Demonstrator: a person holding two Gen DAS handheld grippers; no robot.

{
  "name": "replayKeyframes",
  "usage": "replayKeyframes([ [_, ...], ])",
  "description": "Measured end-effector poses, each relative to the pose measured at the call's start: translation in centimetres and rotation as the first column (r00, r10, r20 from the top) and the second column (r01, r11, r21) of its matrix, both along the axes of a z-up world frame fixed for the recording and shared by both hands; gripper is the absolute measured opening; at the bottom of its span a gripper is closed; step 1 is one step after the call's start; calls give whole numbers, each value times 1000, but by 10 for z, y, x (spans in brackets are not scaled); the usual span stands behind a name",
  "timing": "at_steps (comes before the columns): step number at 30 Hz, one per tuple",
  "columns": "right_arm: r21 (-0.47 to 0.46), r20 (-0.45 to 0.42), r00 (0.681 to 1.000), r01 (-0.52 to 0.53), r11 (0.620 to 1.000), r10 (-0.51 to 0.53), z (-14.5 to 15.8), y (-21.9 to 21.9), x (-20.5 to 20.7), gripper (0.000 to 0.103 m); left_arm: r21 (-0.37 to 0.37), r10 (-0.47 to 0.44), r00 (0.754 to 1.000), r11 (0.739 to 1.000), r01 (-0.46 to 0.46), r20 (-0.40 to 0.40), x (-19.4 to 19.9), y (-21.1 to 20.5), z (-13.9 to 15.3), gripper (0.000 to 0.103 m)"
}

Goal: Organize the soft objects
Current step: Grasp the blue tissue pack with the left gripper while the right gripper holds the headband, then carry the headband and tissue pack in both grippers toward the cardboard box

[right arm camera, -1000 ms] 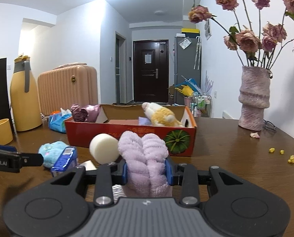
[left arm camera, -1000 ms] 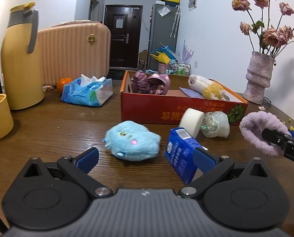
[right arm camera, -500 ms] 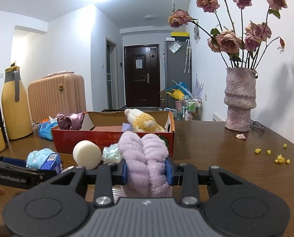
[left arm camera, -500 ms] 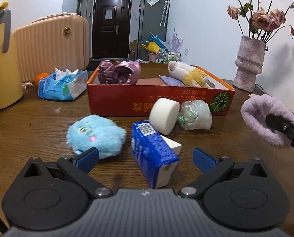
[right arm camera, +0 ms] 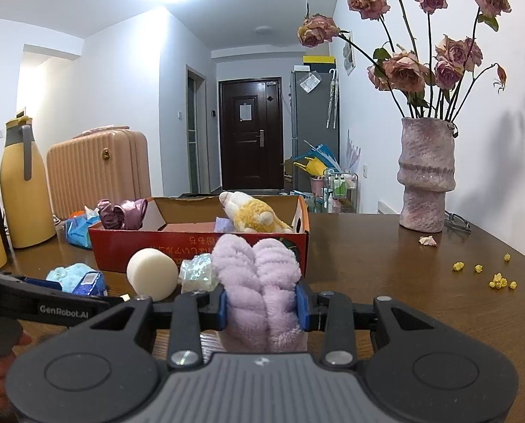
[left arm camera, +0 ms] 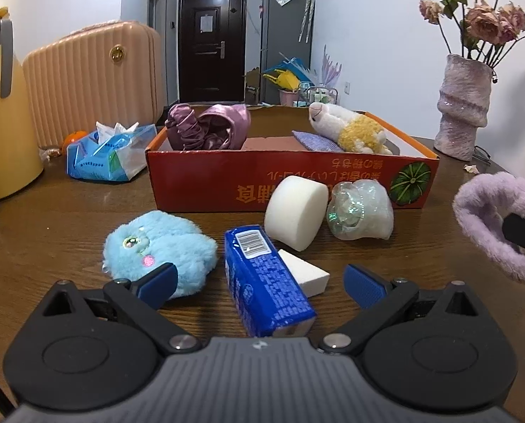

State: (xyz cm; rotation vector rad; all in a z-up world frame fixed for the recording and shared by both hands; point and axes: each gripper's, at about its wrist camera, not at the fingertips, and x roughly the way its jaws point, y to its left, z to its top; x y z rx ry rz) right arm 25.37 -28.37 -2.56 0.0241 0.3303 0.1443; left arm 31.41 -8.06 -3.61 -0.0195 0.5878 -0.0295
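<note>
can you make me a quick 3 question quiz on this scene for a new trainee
1. True or false: the right gripper is shut on the fluffy lilac item.
2. Which lies between the open left gripper fingers? A) round white sponge B) blue tissue pack C) blue plush toy
3. Name one soft thing already inside the red cardboard box.

Key
1. True.
2. B. The pads do not press on it.
3. The white and yellow plush animal, or the purple satin bundle.
</note>
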Motion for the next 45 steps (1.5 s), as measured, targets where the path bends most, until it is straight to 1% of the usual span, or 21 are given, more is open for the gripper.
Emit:
replayKeyframes([
  [3,-4,-5,1000,7,1000,-7,-1,0,1,35,-15,-3,1000,1000,3,-16,3,4,-1,93],
  [5,-7,-9,1000,12,1000,-12,-2,0,2,35,-22,-11,1000,1000,11,-29,4,5,-2,82],
  [6,-8,-10,1000,15,1000,-15,-2,0,2,35,-27,-17,999,999,17,-34,5,6,-3,79],
  [7,-9,-11,1000,17,1000,-17,-2,0,2,35,-32,-24,999,999,23,-38,6,6,-3,72],
  [8,-9,-10,1000,19,1000,-19,-2,0,2,35,-36,-30,999,999,28,-42,6,7,-3,63],
  [9,-8,-9,1000,22,1000,-22,-2,-1,2,35,-42,-36,998,999,34,-46,6,7,-3,58],
  [10,-8,-8,1000,24,1000,-24,-2,-1,1,35,-50,-43,998,998,40,-51,7,8,-4,47],
  [11,-7,-7,1000,27,1000,-27,-2,-2,1,35,-60,-48,997,997,45,-56,7,9,-4,40],
  [15,-6,-5,999,35,999,-35,-2,-3,1,35,-84,-45,997,996,39,-61,7,15,-3,35],
  [18,-8,-5,999,39,999,-39,-3,-3,1,35,-89,-41,998,995,36,-57,6,16,-1,28],
  [20,-10,-5,999,42,999,-42,-3,-3,1,35,-92,-43,998,995,38,-53,6,16,0,26],
  [27,-14,-2,999,51,999,-51,-3,-2,1,35,-92,-45,999,995,42,-29,3,18,5,24],
  [36,-20,20,998,53,998,-53,-2,2,-4,35,-100,-35,999,994,38,31,-5,24,16,24],
  [45,-23,51,998,45,999,-44,-1,12,-5,35,-96,-37,994,994,47,100,-15,24,30,24],
])
